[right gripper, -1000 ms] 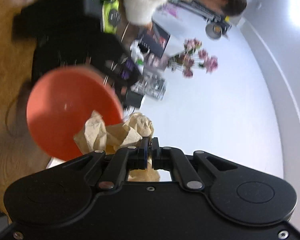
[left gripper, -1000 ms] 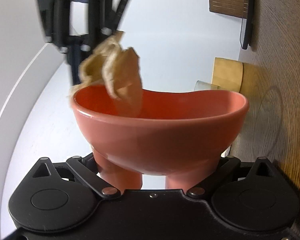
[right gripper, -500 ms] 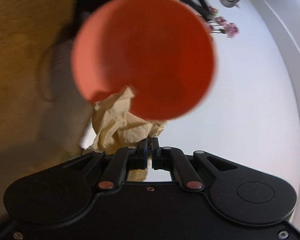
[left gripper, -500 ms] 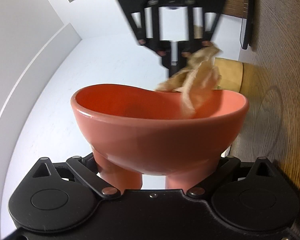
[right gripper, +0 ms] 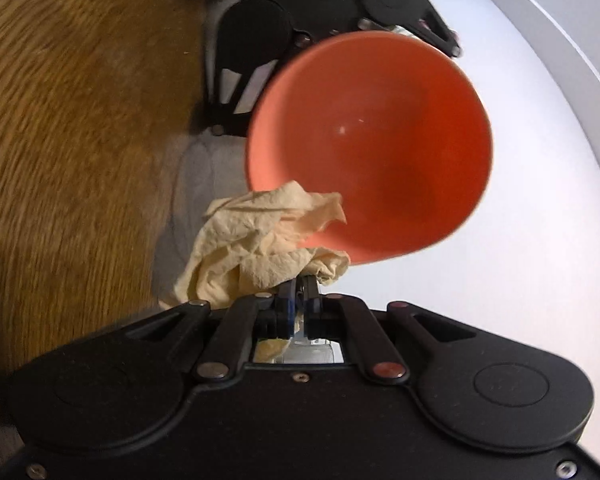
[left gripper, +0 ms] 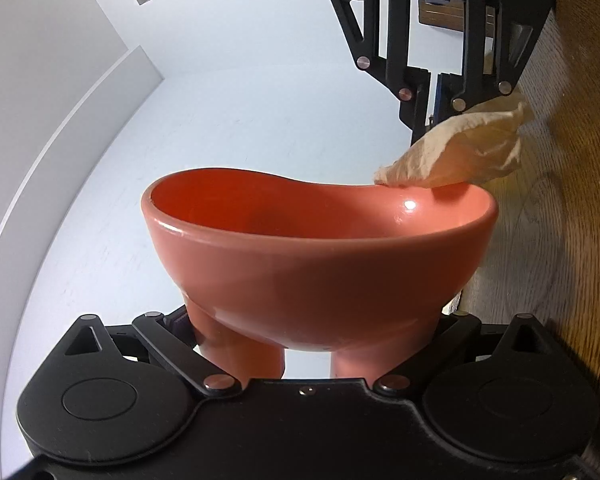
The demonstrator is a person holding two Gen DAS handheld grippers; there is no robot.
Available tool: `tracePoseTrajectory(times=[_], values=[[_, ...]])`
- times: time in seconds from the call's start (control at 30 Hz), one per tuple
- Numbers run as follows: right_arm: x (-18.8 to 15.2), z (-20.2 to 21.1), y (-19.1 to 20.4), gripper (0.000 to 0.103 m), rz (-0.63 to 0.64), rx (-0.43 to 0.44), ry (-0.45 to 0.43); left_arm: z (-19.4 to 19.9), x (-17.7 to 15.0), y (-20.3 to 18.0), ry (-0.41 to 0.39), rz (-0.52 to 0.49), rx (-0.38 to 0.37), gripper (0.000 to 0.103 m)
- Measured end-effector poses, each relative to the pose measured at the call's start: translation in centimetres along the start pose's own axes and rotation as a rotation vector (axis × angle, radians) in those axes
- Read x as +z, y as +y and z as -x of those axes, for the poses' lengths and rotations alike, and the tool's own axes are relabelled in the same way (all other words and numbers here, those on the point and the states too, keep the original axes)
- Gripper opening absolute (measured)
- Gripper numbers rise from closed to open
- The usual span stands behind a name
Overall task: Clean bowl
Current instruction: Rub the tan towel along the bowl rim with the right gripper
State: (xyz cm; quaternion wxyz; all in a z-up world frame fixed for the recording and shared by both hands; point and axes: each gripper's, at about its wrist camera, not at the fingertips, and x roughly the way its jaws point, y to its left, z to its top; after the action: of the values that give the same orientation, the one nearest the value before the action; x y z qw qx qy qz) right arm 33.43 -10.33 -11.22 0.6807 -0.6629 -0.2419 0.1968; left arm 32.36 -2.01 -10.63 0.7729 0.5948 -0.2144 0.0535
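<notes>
Beside the bowl, wooden tabletop

- A coral bowl is seen tilted, its inside facing the camera.
- A crumpled beige paper towel is pinched in the right gripper, whose jaws are closed on it.
- The towel overlaps the bowl's lower-left rim.
- The left gripper is seen behind the bowl.
- A wooden counter lies left of the bowl.

Coral bowl fills the space straight ahead of right claw; crumpled paper towel bunched at its tips, touching bowl's near rim. Left claw blocks behind bowl. Bowl interior open; wooden bench left.
</notes>
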Motion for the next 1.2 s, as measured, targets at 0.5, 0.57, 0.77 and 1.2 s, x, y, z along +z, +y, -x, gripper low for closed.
tracePoseTrajectory(times=[0.5,0.57,0.77,1.2], values=[[-0.3,-0.2,-1.6,0.002,-0.279,-0.057,0.007,0.1,0.1,-0.1,0.000,0.000,0.000,0.097],[-0.4,-0.2,-1.7,0.002,-0.296,-0.055,0.007,0.1,0.1,-0.1,0.000,0.000,0.000,0.097],[-0.8,-0.5,-2.5,0.002,-0.397,-0.020,0.005,0.1,0.1,-0.1,0.000,0.000,0.000,0.097],[-0.9,-0.9,-4.0,0.002,-0.468,0.111,-0.017,0.2,0.1,-0.1,0.000,0.000,0.000,0.097]])
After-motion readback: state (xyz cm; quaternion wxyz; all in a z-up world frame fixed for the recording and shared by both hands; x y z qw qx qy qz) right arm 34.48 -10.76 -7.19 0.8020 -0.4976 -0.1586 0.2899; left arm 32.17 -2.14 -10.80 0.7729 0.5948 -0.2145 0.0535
